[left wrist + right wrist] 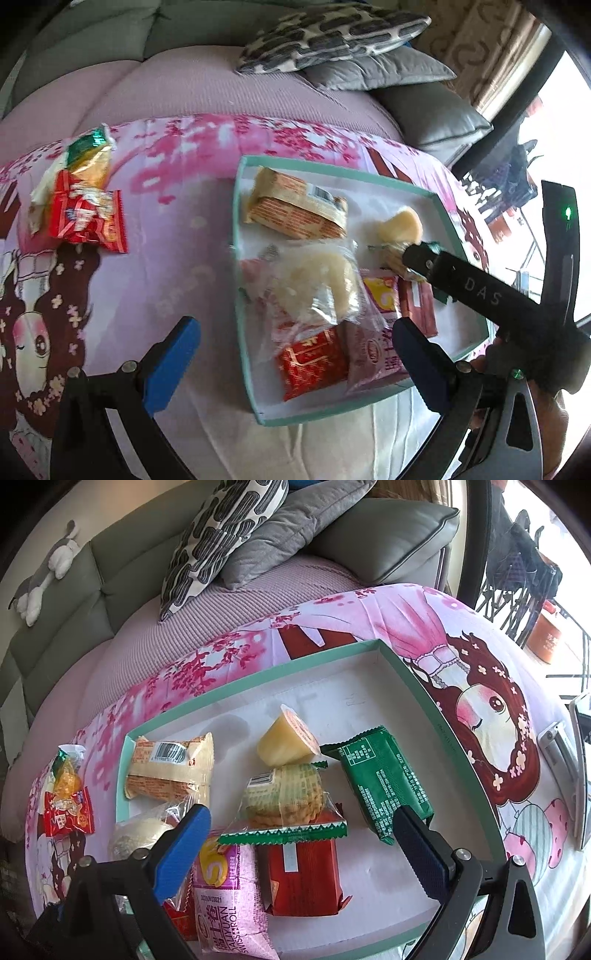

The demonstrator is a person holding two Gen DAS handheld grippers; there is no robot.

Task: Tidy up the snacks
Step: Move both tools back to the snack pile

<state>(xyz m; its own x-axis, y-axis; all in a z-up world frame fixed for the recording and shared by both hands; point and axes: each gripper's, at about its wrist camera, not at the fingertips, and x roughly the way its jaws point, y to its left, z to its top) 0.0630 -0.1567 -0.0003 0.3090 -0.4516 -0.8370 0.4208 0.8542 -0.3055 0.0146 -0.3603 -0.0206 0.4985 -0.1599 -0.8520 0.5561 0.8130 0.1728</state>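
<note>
Both claws spread, nothing pinched. Left claw (293, 354) hovers over the near-left part of the mint-rimmed tray (236, 206), which sits on a pink cartoon-print blanket (177, 192) on the sofa. Just ahead of the left claw: clear-wrapped pale pastry (317, 291) lying on top of a red packet (314, 363); farther ahead a beige-orange wrapped cake (295, 210). Far ahead-left of it, off the tray on the blanket, a red snack bag (88, 218) with a yellow-green packet (90, 157) touching its far edge. Right claw (301, 842) hangs over the tray's near side, with snacks between and beyond its fingers: pink swiss roll pack (229, 893) by the left finger, dark red box (303, 875) between the fingers, green-edged wafer pack (284, 801) lying on the box's far end, yellow jelly cup (284, 740) tipped on its side just beyond. Green packet (380, 779) runs up to the right finger, touching or overlapping it in view. Patterned cushion (221, 542) and grey cushions well beyond the tray. In the left view the other tool's black finger (461, 280) reaches over the jelly cup area.
</note>
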